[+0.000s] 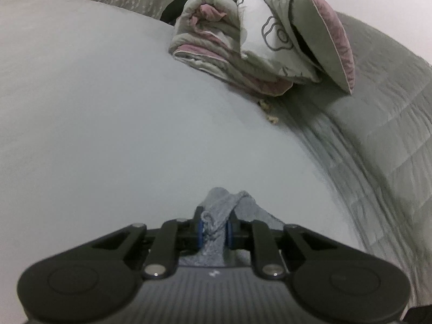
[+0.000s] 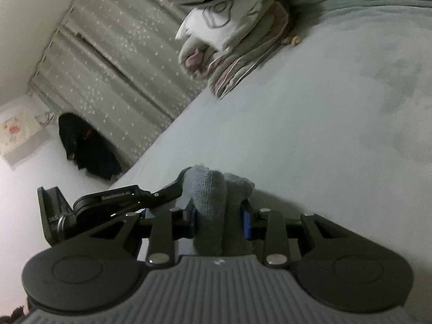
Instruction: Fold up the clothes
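Observation:
My left gripper is shut on a bunched fold of a grey-blue knitted garment, held just above the pale grey bed sheet. My right gripper is shut on another thick bunch of the same grey knitted garment. In the right wrist view the left gripper shows from the side, close at the left, touching the same cloth. Most of the garment is hidden below both grippers.
A folded quilt with pink and grey pattern and a pillow lie at the far side of the bed. A grey quilted cover lies at the right. A starred curtain and dark clothes stand beyond the bed's edge.

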`<action>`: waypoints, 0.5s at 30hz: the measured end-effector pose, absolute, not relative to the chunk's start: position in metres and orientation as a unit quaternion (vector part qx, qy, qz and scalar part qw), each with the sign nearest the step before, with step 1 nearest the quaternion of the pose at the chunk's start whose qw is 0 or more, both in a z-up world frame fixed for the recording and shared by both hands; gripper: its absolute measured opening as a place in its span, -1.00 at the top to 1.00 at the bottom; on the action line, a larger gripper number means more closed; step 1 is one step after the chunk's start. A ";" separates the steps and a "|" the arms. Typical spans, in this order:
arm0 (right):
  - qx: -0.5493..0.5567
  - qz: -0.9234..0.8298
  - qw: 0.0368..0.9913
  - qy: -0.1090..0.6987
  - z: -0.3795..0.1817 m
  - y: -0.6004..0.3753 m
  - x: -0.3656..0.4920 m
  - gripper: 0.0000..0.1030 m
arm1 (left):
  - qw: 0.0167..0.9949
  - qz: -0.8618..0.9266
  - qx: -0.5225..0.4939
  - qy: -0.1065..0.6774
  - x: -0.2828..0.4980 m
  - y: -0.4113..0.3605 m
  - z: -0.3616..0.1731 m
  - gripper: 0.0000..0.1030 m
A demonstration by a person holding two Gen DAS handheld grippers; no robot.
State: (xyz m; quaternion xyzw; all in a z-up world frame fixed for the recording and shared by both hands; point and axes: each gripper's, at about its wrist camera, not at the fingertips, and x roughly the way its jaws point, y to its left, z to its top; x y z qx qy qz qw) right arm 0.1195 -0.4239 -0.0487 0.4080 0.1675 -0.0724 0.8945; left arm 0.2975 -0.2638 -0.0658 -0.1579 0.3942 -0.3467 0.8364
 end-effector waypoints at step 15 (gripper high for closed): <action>0.403 -0.119 0.904 0.083 -0.055 -0.533 0.121 0.43 | 0.845 -0.360 -0.162 0.361 0.325 -0.400 -0.063 0.72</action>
